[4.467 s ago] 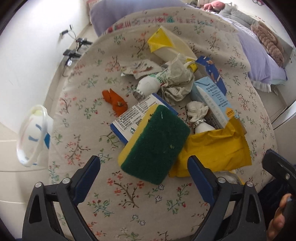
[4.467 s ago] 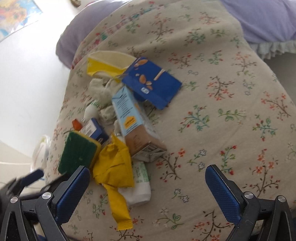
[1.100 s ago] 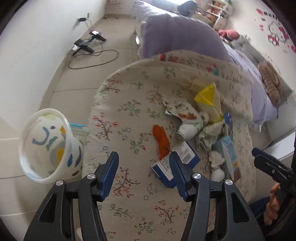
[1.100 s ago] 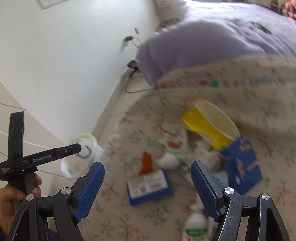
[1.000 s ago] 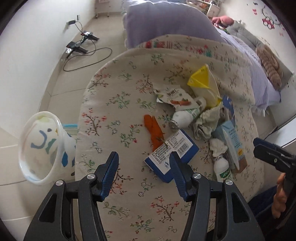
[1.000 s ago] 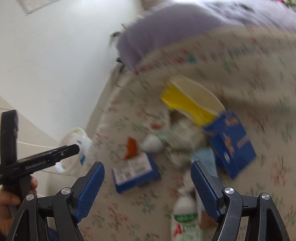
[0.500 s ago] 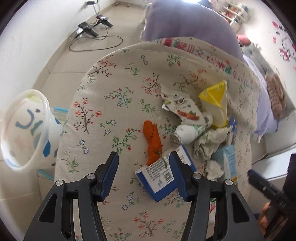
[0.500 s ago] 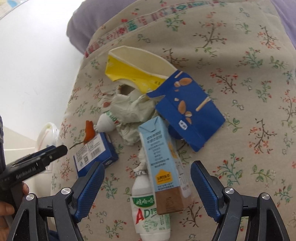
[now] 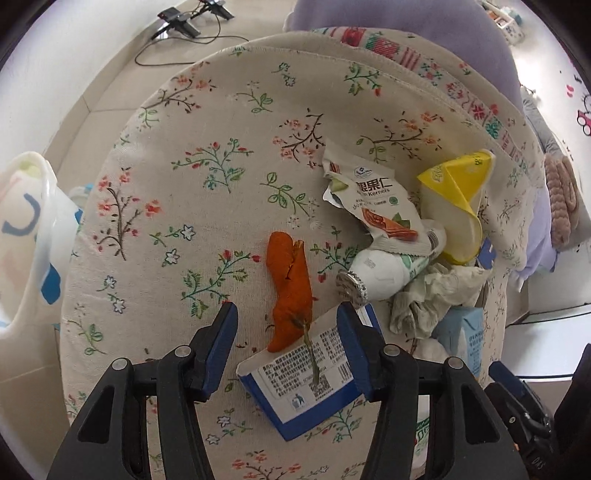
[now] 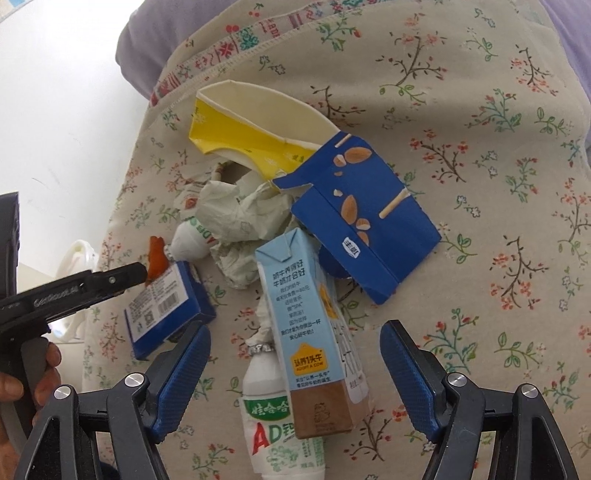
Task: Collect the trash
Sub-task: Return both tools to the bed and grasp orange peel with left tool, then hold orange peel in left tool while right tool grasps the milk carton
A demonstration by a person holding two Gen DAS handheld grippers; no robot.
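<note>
Trash lies in a pile on a floral cloth. My left gripper is open, its jaws either side of an orange peel and the near end of a blue and white box. My right gripper is open, low over a light blue milk carton and a small white bottle. Beyond lie a dark blue snack box, a yellow carton, crumpled tissue, a snack wrapper and another white bottle.
A white bin lined with a printed bag stands on the floor left of the cloth. Cables and chargers lie on the tiled floor beyond. A purple pillow sits at the far end. The left gripper shows in the right wrist view.
The sponge and the yellow wrapper from the earliest frames no longer show in the pile. Both grippers have dropped closer to the trash, the left over the orange peel, the right over the milk carton.
</note>
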